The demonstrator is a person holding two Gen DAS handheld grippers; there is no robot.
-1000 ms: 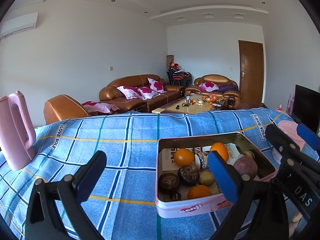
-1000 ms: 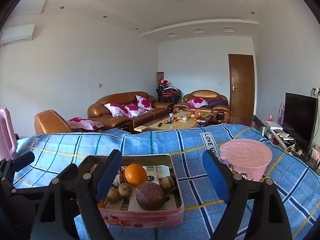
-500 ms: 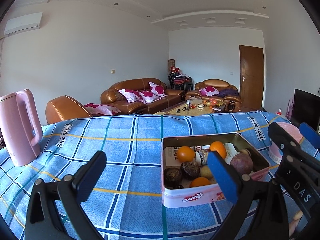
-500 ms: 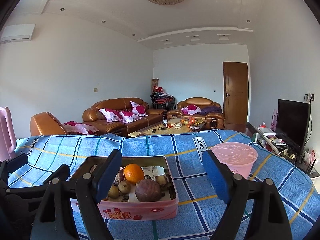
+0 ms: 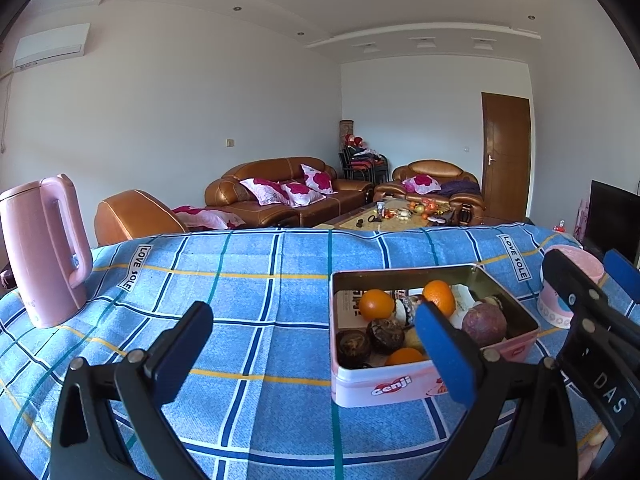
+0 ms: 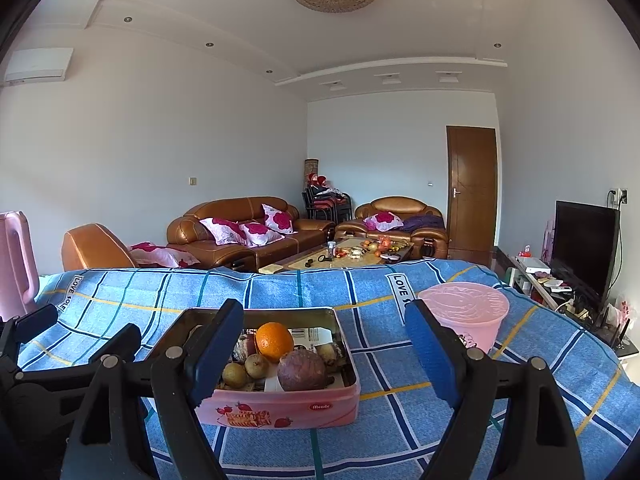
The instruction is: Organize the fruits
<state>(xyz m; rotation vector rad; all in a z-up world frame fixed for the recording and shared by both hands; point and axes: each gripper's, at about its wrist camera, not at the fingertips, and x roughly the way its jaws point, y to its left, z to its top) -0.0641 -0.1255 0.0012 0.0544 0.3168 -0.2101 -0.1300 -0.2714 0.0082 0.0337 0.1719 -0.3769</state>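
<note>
The rectangular pink biscuit tin (image 6: 280,404) sits near the front edge of the desk, which is covered by a blue checked cloth (image 5: 248,288). Its fruit lies loosely heaped: three oranges (image 5: 376,304), a round purple fruit (image 6: 302,370), small brown fruits (image 6: 256,365) and dark wrinkled ones (image 5: 352,344) over printed paper. A careless reach could nudge the light tin along the cloth, or set a round fruit rolling out towards the edge. The round pink plastic tub (image 6: 464,314), towards the right edge, looks empty (its bottom is hidden). The left hand-held gripper (image 5: 316,340) and the right hand-held gripper (image 6: 324,340) both stand wide apart, holding nothing, short of the tin.
</note>
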